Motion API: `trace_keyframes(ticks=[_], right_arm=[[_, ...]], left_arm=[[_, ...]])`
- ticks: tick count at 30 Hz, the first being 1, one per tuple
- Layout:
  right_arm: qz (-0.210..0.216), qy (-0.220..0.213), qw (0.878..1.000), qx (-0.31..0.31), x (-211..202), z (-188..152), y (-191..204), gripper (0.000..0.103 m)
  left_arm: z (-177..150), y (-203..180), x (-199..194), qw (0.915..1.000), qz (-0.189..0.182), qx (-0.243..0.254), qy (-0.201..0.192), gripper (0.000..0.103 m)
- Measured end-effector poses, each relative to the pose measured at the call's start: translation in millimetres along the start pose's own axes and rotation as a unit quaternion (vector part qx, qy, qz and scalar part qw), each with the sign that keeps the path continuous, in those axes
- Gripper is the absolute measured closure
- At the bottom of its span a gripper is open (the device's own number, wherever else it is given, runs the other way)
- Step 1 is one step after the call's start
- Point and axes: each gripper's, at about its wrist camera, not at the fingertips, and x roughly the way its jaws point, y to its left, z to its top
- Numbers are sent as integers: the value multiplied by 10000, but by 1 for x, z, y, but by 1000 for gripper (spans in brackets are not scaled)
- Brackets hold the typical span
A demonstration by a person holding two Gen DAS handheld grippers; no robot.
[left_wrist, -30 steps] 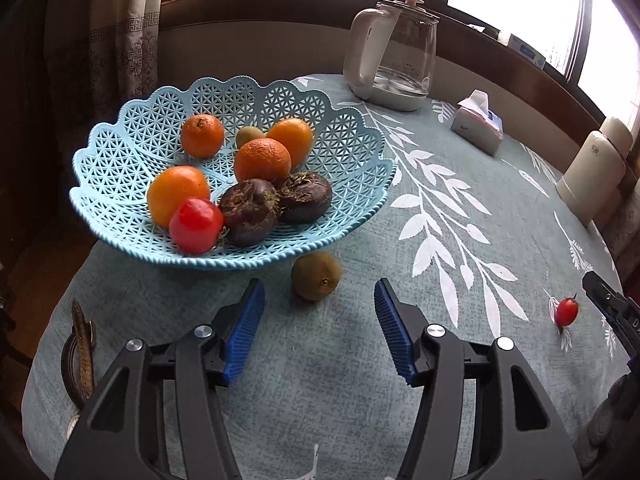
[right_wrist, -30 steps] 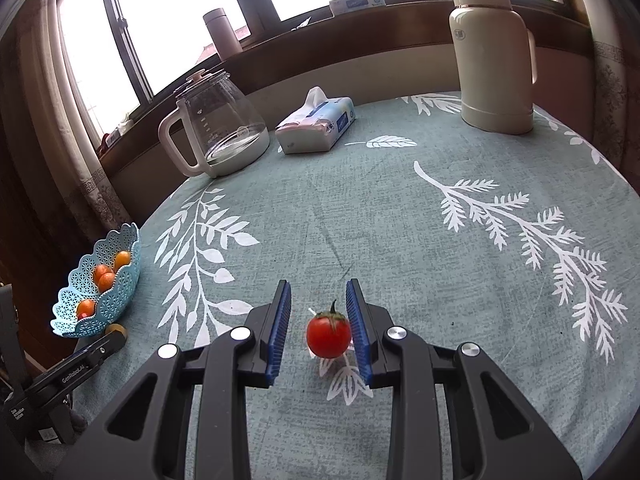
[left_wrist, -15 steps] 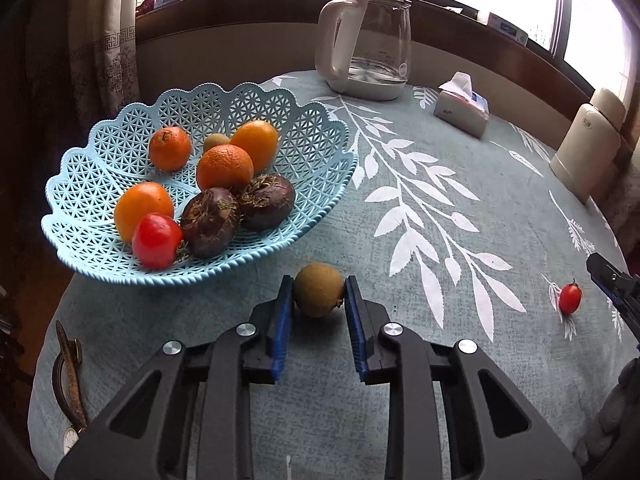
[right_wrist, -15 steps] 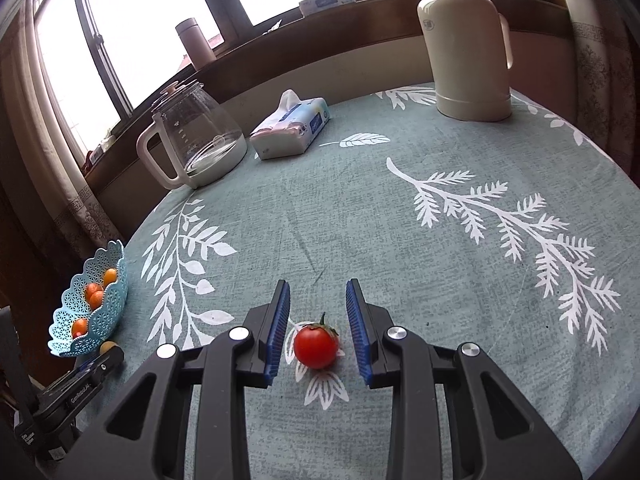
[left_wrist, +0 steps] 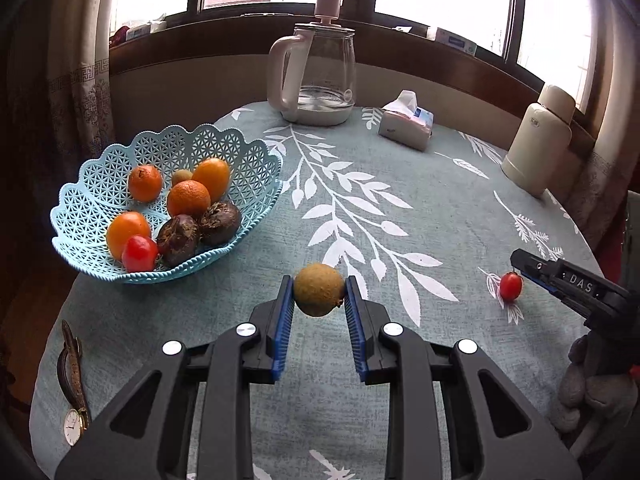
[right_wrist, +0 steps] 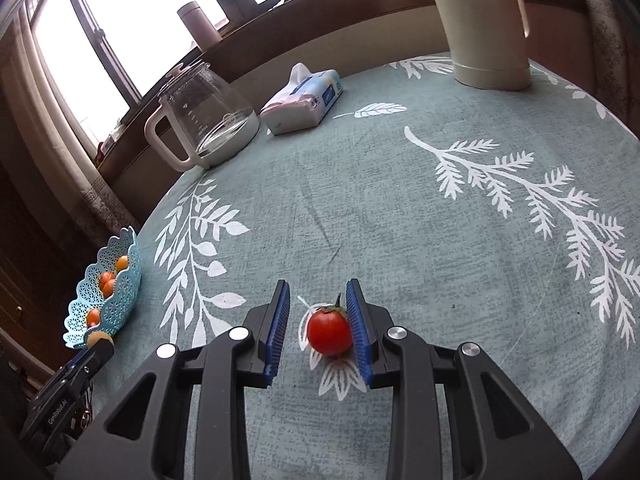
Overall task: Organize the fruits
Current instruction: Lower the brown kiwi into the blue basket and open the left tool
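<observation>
While the left gripper (left_wrist: pixel 319 294) clamps a round brown-green kiwi (left_wrist: pixel 319 289), the right gripper (right_wrist: pixel 318 312) brackets a glossy red tomato (right_wrist: pixel 329 332), touching only its right pad.

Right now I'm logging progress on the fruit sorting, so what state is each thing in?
left hand-held gripper: shut on the kiwi
kiwi: clamped between both pads, outside the basket
right hand-held gripper: open, straddling the cherry tomato
cherry tomato: on the tablecloth, against one pad, not gripped
blue basket: upright, holding oranges and other fruit
glass kettle: upright, lid on
thermos: upright
tissue pack: tissue sticking out
</observation>
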Motion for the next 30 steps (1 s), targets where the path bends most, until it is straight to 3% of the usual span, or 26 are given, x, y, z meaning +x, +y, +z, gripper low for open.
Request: trace_keyframes(ticks=[6, 14, 30], right_arm=[[-351, 324, 9988, -60, 13, -6, -1, 73], [-595, 309, 9970, -398, 13, -8, 9, 74], [-416, 141, 9982, -416, 4, -7, 11, 74]], left_arm=[[7, 6, -10, 9999, 47, -61, -153, 77], [13, 24, -17, 9991, 209, -237, -278, 77], [28, 74, -38, 9930, 743, -648, -658, 77]])
